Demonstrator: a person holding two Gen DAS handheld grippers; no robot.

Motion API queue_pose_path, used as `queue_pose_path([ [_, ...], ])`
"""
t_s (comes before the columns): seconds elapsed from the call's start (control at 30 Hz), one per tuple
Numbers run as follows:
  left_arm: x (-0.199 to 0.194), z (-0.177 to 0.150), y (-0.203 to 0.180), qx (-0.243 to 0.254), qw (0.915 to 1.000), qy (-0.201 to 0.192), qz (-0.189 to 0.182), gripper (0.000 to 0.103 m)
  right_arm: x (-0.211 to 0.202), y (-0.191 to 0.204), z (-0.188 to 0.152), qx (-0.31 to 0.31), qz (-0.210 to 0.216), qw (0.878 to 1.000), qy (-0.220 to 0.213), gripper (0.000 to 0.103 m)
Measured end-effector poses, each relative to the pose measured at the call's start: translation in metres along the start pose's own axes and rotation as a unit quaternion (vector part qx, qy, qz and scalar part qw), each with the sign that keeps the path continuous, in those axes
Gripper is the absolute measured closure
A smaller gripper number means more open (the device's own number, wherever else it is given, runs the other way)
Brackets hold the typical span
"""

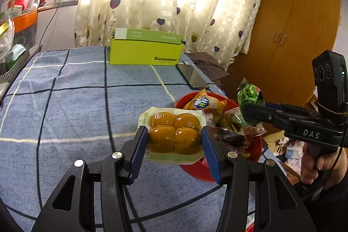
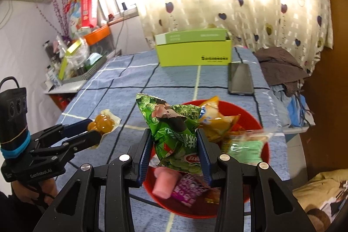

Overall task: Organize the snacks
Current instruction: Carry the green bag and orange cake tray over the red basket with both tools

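Left gripper [image 1: 174, 140]: jaws clenched on a clear vacuum pack of four brown eggs [image 1: 173, 134], held in the air above the blue checked tablecloth [image 1: 76, 101], just left of the red bowl [image 2: 264, 158]. Right gripper [image 2: 177, 145]: jaws clamped on a green snack bag [image 2: 174, 129], raised over the red bowl, which holds an orange packet [image 2: 215, 119], a pink wrapped sweet [image 2: 165, 184] and a purple packet [image 2: 189, 188]. Far end of table: open yellow-green box [image 2: 193, 53], with a black phone [image 2: 240, 77] lying flat just beside it.

red bowl [image 2: 266, 145]; green snack bag [image 2: 176, 134]; blue plaid cloth [image 1: 76, 101]
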State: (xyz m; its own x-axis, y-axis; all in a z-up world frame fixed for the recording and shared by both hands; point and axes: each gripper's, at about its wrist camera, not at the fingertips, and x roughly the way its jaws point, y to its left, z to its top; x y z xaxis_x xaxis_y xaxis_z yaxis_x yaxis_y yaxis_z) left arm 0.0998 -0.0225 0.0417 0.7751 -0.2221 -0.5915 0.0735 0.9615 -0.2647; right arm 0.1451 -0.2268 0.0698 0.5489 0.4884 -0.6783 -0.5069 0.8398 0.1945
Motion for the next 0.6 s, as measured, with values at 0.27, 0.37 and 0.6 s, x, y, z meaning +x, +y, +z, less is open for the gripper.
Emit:
queue_pose_path([
  [0.27,0.010,0.003,-0.017,0.015,0.9998,0.004,-0.014,0.051,-0.004,-0.014,-0.003,0.017,-0.012,1.000,-0.004,0.065],
  [0.37,0.012,0.005,-0.021,0.018,0.9997,0.005,-0.017,0.052,-0.002,-0.018,-0.003,0.021,-0.019,1.000,-0.001,0.065],
  [0.6,0.018,0.005,-0.025,0.021,0.9996,0.010,-0.019,0.052,0.003,-0.026,-0.006,0.026,-0.036,0.999,0.010,0.065],
])
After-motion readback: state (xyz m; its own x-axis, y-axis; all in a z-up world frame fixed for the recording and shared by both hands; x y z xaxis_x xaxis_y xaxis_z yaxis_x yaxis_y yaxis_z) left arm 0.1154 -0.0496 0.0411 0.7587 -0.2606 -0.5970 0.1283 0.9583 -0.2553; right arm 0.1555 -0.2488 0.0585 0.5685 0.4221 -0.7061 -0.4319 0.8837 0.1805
